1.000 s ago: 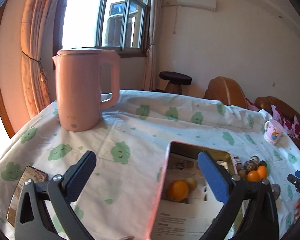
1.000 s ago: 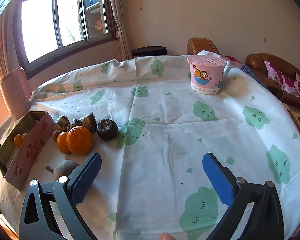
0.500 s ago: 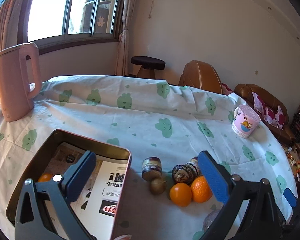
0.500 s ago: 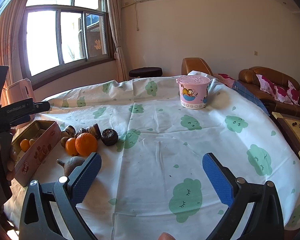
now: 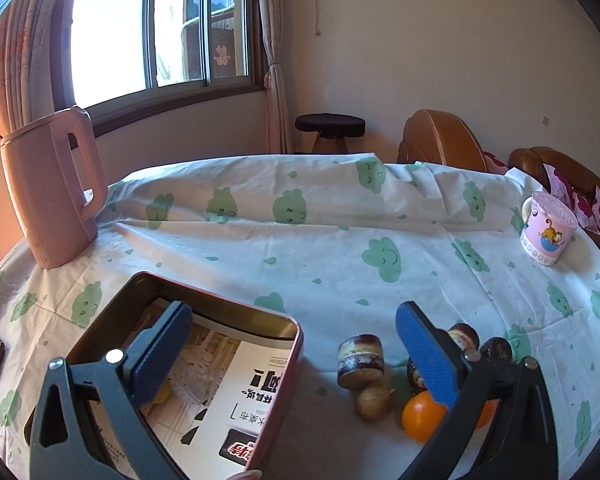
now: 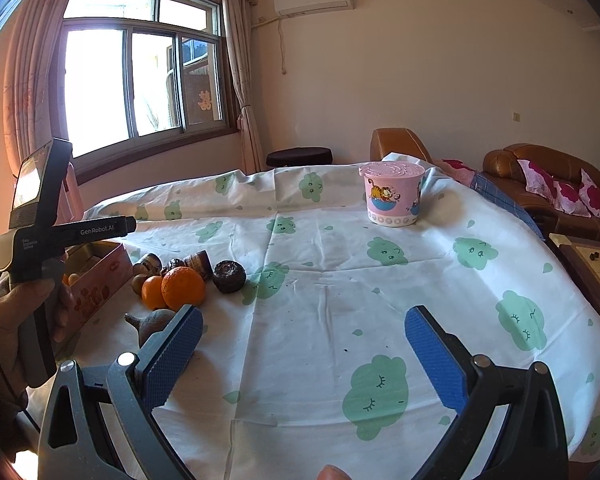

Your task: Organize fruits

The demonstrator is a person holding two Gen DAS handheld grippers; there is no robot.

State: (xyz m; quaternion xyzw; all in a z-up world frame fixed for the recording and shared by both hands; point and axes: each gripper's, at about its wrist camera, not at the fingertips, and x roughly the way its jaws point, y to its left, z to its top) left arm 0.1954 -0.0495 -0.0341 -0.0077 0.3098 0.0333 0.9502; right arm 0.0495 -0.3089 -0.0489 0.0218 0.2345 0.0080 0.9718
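Task barely begun: both the left gripper (image 5: 292, 340) and right gripper (image 6: 302, 344) gape wide, holding nothing; tin (image 5: 236, 312) holds an orange or two, fruit pile (image 6: 180, 280) waits at its 3 o'clock.

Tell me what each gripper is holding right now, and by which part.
Nothing is held. The left gripper is open above the tin box and fruit; the right gripper is open over the tablecloth.
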